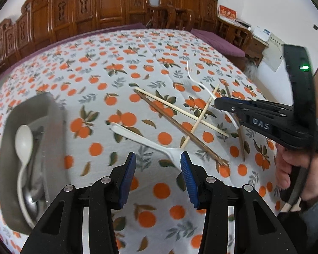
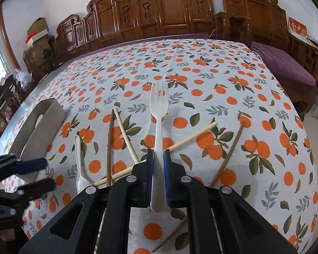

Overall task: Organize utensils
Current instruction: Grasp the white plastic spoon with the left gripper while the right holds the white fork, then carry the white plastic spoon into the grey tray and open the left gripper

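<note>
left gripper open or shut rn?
Open. The left gripper has its blue pads wide apart above the white spoon, gripping nothing.

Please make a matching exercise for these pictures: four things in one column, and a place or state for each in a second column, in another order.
1. white fork
2. white spoon
3. left claw
4. dark chopstick

A. open above the tablecloth
B. inside the metal container
C. crossed with pale chopsticks on the cloth
D. clamped in the right claw

Pairs: 1-D, 2-B, 3-A, 4-C
</note>
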`<action>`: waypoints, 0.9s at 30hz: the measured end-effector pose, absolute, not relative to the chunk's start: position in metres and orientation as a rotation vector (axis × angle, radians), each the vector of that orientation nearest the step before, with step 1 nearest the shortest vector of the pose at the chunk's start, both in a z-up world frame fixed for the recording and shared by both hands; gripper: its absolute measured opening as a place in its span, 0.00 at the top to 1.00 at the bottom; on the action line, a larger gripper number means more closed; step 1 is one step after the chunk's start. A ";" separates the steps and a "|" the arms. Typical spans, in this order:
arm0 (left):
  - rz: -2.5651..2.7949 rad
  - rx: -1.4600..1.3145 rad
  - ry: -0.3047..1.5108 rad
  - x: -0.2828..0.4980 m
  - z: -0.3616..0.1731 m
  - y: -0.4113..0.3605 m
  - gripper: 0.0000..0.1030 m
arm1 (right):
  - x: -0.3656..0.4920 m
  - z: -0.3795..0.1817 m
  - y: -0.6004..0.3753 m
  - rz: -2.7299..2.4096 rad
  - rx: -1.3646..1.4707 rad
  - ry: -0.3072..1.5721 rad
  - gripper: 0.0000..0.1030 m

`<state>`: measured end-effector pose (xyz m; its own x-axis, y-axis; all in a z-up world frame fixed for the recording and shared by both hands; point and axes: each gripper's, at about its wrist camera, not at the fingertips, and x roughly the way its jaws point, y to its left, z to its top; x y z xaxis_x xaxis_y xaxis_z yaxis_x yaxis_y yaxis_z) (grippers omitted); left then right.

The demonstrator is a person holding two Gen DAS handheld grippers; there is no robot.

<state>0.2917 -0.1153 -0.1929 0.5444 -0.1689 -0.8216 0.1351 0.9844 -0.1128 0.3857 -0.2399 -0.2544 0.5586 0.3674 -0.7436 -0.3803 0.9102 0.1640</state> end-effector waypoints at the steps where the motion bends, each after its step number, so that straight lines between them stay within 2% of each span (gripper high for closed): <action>1: -0.179 -0.039 0.985 0.294 -0.195 -0.118 0.60 | 0.386 -0.254 -0.240 0.441 -0.015 0.873 0.89; 6: -0.138 -0.025 1.020 0.311 -0.208 -0.132 0.60 | 0.385 -0.254 -0.239 0.446 -0.014 0.871 0.89; 9: -0.111 -0.035 1.033 0.320 -0.214 -0.133 0.55 | 0.384 -0.253 -0.237 0.449 -0.015 0.871 0.89; 14: -0.064 -0.081 1.078 0.326 -0.225 -0.126 0.54 | 0.383 -0.251 -0.237 0.452 -0.009 0.864 0.89; 17: -0.053 -0.031 1.062 0.318 -0.223 -0.128 0.60 | 0.383 -0.250 -0.236 0.453 -0.012 0.861 0.89; 22: -0.059 -0.010 1.064 0.308 -0.222 -0.121 0.81 | 0.382 -0.247 -0.233 0.460 -0.013 0.852 0.89; 26: -0.062 0.002 1.075 0.303 -0.221 -0.113 0.86 | 0.377 -0.243 -0.223 0.477 -0.031 0.842 0.89; 27: -0.062 0.006 1.075 0.302 -0.220 -0.112 0.91 | 0.376 -0.242 -0.221 0.480 -0.035 0.841 0.89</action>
